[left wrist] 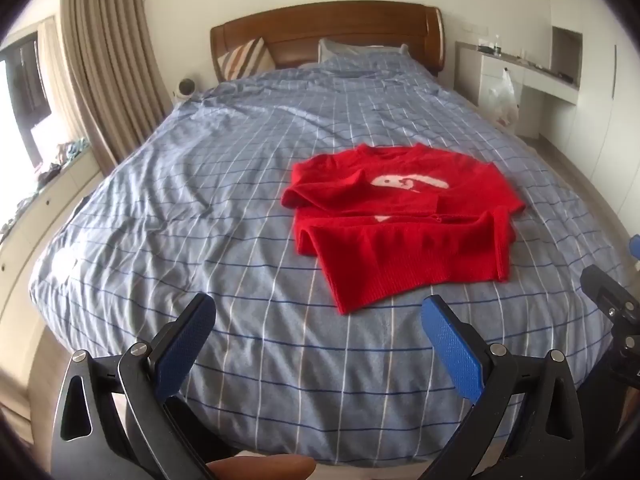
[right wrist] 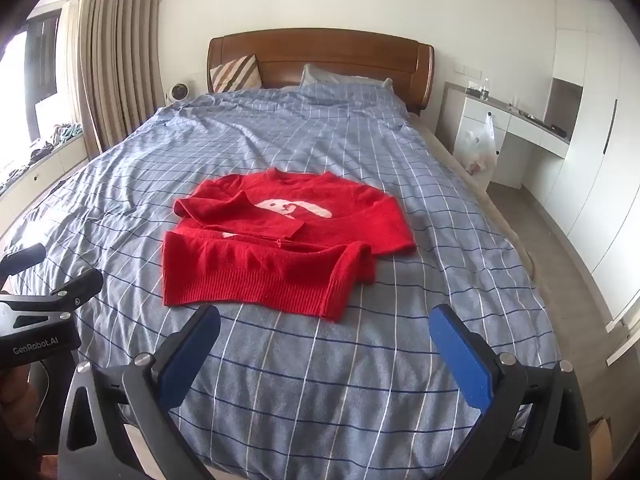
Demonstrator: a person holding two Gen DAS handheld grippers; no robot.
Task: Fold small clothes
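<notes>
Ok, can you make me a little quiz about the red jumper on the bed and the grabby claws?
1. True or false: the red jumper lies flat with both sleeves spread out wide.
2. What is between the fingers of the right gripper? A) a sleeve B) nothing, just the blue checked bed cover below C) a pillow
3. Fill in: the picture on the jumper's chest is coloured ____.

Key:
1. False. Both sleeves are folded across the body.
2. B. The left gripper is open and empty too.
3. White.
</notes>
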